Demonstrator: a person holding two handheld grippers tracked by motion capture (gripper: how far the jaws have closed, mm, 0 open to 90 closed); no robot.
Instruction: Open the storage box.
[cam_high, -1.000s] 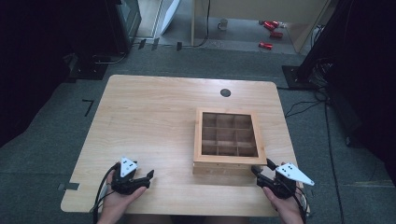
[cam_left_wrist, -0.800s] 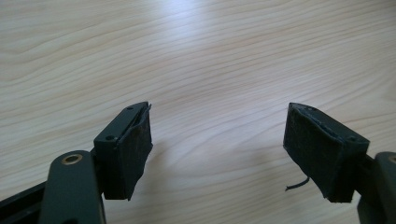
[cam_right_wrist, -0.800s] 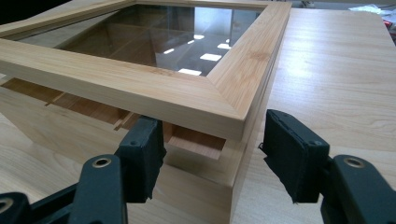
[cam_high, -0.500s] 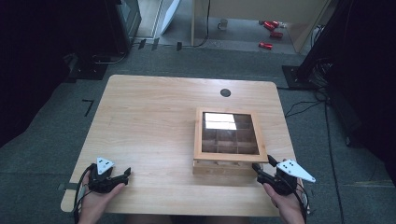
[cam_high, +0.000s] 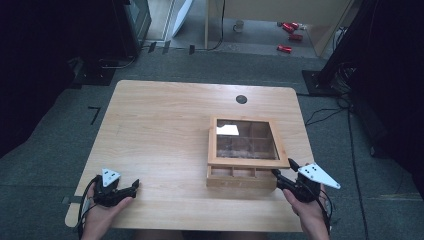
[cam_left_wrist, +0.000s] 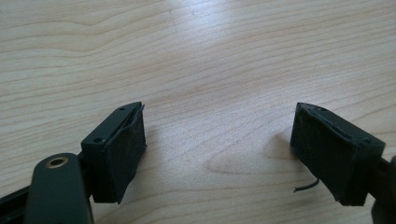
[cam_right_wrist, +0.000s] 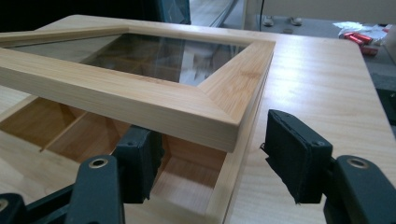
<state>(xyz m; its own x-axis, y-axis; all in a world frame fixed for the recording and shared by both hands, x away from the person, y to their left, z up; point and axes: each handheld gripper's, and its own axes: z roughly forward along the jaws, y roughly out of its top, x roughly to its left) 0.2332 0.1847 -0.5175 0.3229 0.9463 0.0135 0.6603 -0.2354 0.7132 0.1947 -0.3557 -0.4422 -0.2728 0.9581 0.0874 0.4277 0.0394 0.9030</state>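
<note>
Wooden compartment box on the right half of the light wood tabletop, its near wall close to the tabletop's front edge and its right wall near the right edge. Glass-paned lid, framed in the same wood, raised at its near edge above the box, so that the front row of compartments shows beneath it in the high view. Right claw at the box's near right corner, jaws parted: in the right gripper view one jaw stands inside the corner compartment under the lifted lid frame and the other outside the box's right wall; whether either pad touches the lid or the wall cannot be told. A person's right hand holds this gripper at the front edge. Left claw well to the left of the box, near the tabletop's front left corner, held in the person's left hand; the left gripper view shows its jaws spread wide over bare wood with nothing between them. Left of the box lies open tabletop; behind it, a small dark round port near the far edge.
</note>
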